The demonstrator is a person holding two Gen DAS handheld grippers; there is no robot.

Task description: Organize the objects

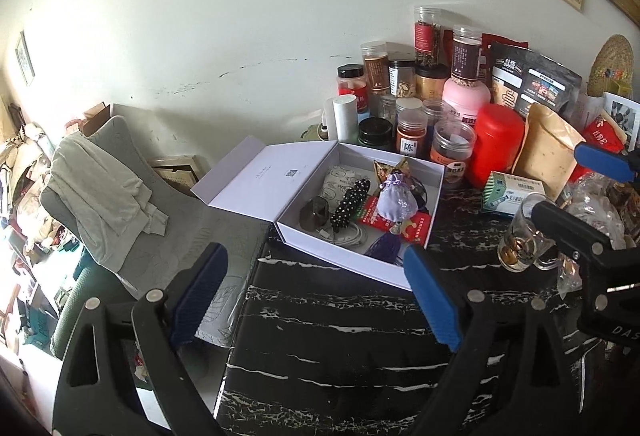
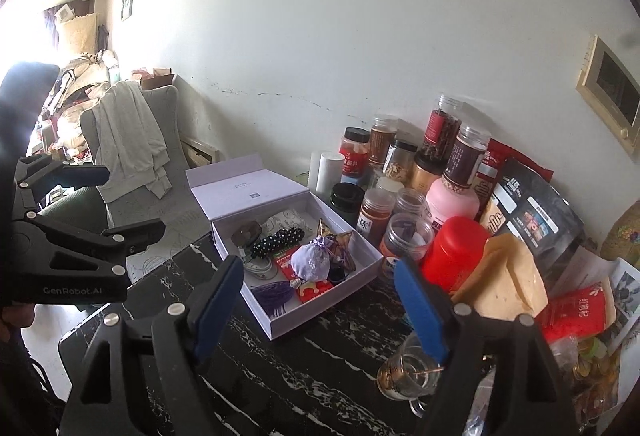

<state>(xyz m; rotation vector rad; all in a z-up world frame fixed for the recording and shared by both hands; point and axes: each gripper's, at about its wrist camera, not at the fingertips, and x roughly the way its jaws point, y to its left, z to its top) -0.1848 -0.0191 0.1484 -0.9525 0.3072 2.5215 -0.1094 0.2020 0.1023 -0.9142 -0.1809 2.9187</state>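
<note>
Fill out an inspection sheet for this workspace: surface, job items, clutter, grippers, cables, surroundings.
Surface: black marbled table.
Job's things: open white box holds purple sachet, beaded clip, red card; glass mug on the table.
Clutter: jars, red canister, pouches along the wall.
Grippers: left gripper open, empty; right gripper open, empty.
Cables: white cable in the box.
Surroundings: chair with draped cloth.
</note>
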